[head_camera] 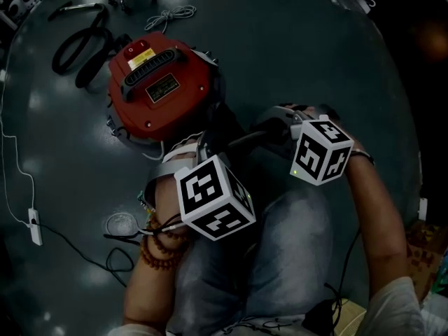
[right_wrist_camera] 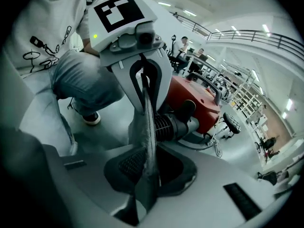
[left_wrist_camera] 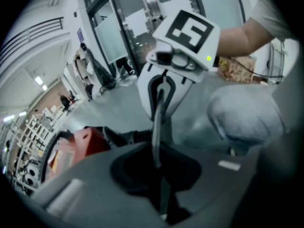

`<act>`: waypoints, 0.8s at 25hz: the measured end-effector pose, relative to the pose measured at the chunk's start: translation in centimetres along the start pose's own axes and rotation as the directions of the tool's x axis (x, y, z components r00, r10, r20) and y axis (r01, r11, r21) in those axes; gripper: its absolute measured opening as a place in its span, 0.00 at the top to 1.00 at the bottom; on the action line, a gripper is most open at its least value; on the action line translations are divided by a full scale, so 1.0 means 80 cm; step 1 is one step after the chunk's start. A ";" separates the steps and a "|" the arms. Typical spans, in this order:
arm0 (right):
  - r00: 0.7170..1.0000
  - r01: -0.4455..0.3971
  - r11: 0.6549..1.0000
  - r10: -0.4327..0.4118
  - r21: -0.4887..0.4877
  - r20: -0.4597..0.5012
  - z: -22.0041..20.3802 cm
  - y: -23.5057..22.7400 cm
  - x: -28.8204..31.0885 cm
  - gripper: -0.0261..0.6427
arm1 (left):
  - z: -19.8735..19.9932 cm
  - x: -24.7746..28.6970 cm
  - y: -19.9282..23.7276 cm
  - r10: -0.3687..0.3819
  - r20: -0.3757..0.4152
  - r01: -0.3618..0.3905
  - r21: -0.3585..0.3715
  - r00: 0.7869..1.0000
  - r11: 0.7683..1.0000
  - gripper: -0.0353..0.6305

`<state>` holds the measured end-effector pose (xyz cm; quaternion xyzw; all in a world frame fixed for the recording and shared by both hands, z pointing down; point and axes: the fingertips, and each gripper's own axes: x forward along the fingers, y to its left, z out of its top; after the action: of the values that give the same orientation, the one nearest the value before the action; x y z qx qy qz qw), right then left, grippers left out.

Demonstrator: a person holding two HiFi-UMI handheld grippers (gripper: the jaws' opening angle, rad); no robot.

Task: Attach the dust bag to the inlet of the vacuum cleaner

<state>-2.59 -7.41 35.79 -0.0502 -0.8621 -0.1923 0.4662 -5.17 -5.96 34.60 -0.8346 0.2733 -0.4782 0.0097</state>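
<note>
My left gripper [left_wrist_camera: 159, 167] and right gripper [right_wrist_camera: 148, 172] fingers clench the dust bag [right_wrist_camera: 144, 127]. Marker cubes [head_camera: 213, 198] mostly hide it in head view.

One red vacuum cleaner [head_camera: 157, 82], one dust bag [right_wrist_camera: 145, 146], two grippers [left_wrist_camera: 161, 189] [right_wrist_camera: 145, 184], one black hose [head_camera: 80, 47], one coiled white cable [head_camera: 170, 16]

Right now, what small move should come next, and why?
Probably ease the dust bag toward the ribbed black inlet of the red vacuum cleaner: the left gripper and right gripper both pinch its edge, and it is not yet on that inlet.
</note>
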 end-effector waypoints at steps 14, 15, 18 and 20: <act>0.989 -0.093 0.982 0.072 -0.167 -0.131 0.003 -0.003 0.010 0.90 | -0.007 0.002 -0.003 -0.024 0.063 0.030 -0.093 0.998 0.995 0.90; 0.992 -0.087 0.988 0.074 -0.131 -0.103 0.002 -0.003 0.009 0.90 | -0.005 0.003 -0.002 -0.020 0.043 0.023 -0.067 0.999 0.997 0.90; 0.997 -0.075 0.997 0.075 0.001 -0.004 -0.002 -0.004 0.007 0.90 | 0.000 0.004 0.001 -0.017 -0.003 0.017 -0.002 1.000 1.000 0.89; 0.996 -0.083 0.994 0.080 0.069 0.046 -0.004 -0.005 0.006 0.90 | 0.002 0.004 0.002 -0.017 -0.007 0.017 0.011 1.000 1.000 0.89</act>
<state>-2.71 -7.93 36.28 -0.0730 -0.8754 -0.1412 0.4565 -5.00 -6.30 34.72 -0.8352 0.2636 -0.4826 0.0091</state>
